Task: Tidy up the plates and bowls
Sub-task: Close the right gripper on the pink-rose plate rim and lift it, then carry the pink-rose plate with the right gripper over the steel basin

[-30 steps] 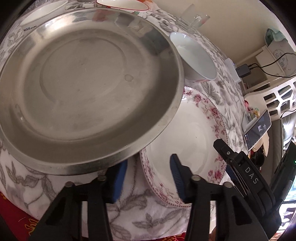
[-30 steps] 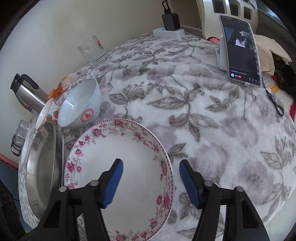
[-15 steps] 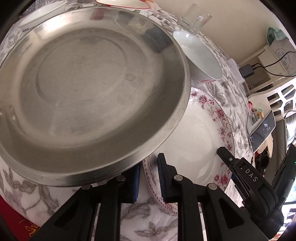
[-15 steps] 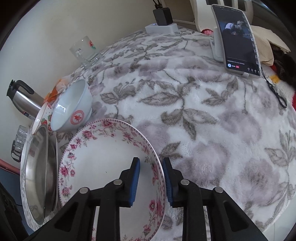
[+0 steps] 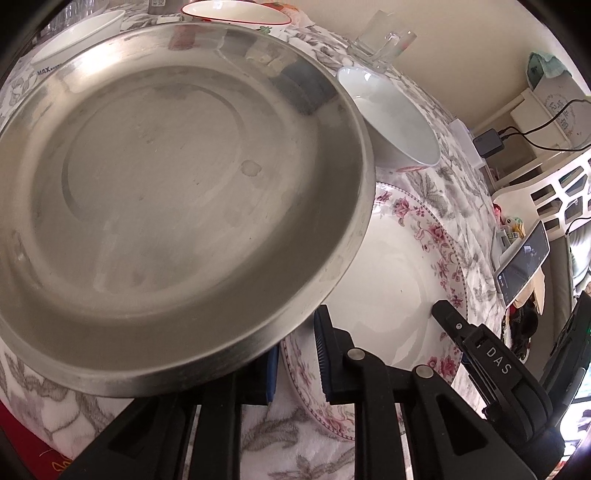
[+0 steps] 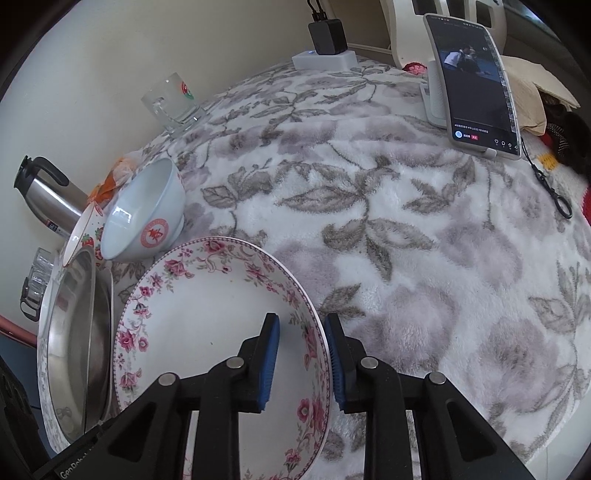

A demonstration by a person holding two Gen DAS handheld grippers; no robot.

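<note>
A floral-rimmed white plate [image 6: 207,325] lies on the flowered cloth; it also shows in the left wrist view [image 5: 399,280]. My right gripper [image 6: 301,360] is shut on its right rim, one pad inside and one outside. My left gripper [image 5: 295,365] is shut on the plate's near-left rim; its left finger is hidden under a large steel plate [image 5: 166,192], which overlaps the floral plate's left edge. The steel plate also shows at the left of the right wrist view [image 6: 79,332]. A white bowl with a red emblem [image 6: 146,218] stands just behind them.
A red-rimmed bowl [image 5: 232,13] and another white bowl [image 5: 77,38] sit behind the steel plate. A glass mug [image 6: 173,101], a steel flask [image 6: 48,199], a phone on a stand [image 6: 472,77] and a charger [image 6: 327,44] stand on the cloth.
Both grippers moved in and closed from open onto the floral plate's rim, left on the near-left side, right on the right side. The steel plate now fills more of the left view.
</note>
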